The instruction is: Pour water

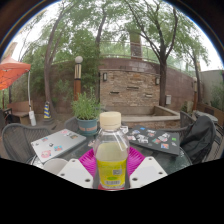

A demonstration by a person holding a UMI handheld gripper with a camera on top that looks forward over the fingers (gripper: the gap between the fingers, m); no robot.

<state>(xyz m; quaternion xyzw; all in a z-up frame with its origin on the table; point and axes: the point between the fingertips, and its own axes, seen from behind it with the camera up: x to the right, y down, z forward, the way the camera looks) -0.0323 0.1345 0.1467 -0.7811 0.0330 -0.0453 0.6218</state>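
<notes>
Gripper (111, 170) is closed on the bottle (111, 153): both magenta pads (90, 160) are seen pressed against its sides, bottle held upright between the fingers. White cap (110, 121) is still on; yellow-green label is facing the camera, liquid level can't be read. Whether the bottle base is resting on the table (25, 140) or lifted just off it can't be told, as the base is hidden by the fingers

Beyond the bottle, toward the table's far edge: a potted plant (87, 108) in a blue pot. On the left half of the table a flat grey slab like a closed laptop (58, 144) is laid; on the right half a dark tray (156, 138) with small items. A black bag (200, 137) is sat at the right edge

Progress, judged: grasp done only. No tilt, no stream, cap on, and no receiving cup is identifiable. Left: cap off, target found, pour
</notes>
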